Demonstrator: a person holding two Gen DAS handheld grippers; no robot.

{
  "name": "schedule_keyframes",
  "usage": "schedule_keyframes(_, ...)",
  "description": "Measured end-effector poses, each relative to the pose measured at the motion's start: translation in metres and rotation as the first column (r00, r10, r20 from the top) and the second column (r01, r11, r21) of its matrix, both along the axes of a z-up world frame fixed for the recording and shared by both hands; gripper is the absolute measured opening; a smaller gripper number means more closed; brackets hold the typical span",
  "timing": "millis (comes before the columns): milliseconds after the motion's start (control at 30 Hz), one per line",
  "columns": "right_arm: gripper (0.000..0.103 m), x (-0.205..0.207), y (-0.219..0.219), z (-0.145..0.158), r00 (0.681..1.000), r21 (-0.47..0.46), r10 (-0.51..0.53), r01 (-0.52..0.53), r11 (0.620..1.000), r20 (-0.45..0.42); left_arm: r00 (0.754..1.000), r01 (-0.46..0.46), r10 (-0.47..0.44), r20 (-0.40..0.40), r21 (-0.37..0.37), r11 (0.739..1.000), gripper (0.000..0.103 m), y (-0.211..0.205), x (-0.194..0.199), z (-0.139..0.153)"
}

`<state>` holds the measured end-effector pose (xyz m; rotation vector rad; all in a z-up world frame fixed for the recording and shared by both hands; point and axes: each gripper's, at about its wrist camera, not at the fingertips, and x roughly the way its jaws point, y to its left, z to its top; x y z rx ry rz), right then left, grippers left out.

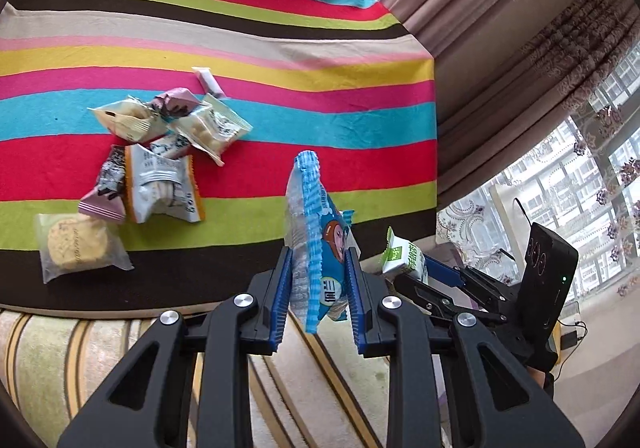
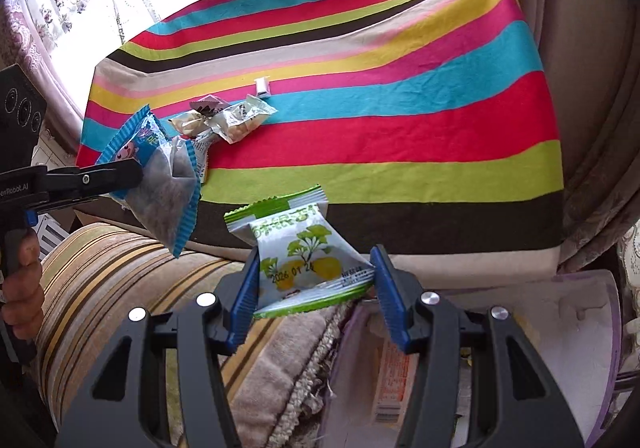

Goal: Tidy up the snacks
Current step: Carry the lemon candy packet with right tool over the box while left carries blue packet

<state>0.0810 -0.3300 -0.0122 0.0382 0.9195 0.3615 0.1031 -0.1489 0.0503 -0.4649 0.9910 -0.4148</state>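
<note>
Where the left tool (image 1: 318, 280) grips, blue packet (image 1: 316, 248) print hides.

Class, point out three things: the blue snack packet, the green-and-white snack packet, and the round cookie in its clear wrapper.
blue snack packet (image 1: 320, 248), left wrist view, printed front.
green-and-white snack packet (image 2: 308, 260), right wrist view, leaf picture.
round cookie (image 1: 76, 244), left wrist view, cookie centre.

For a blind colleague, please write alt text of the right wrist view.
The right gripper pinches a green-and-white snack packet above a striped sofa. At left, the left gripper holds a blue snack packet; behind lies a small snack pile on a rainbow-striped cloth.
</note>
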Motion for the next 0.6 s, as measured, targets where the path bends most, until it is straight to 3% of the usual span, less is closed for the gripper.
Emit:
schedule_keyframes(333, 0.054, -0.008, -0.057, -0.014, 0.987, -0.031, -0.160, 0.160, 0.987, -0.026, 0.989, 0.142, -0.143, -0.041, -0.032, 0.989, 0.022, -0.067, -0.004, -0.012)
schedule_keyframes(600, 0.055, -0.016, -0.077, -0.035, 0.975, -0.050, -0.207, 0.203, 0.978, -0.081, 0.956, 0.279, -0.283, -0.082, -0.053, 0.959, 0.022, -0.117, -0.014, -0.025)
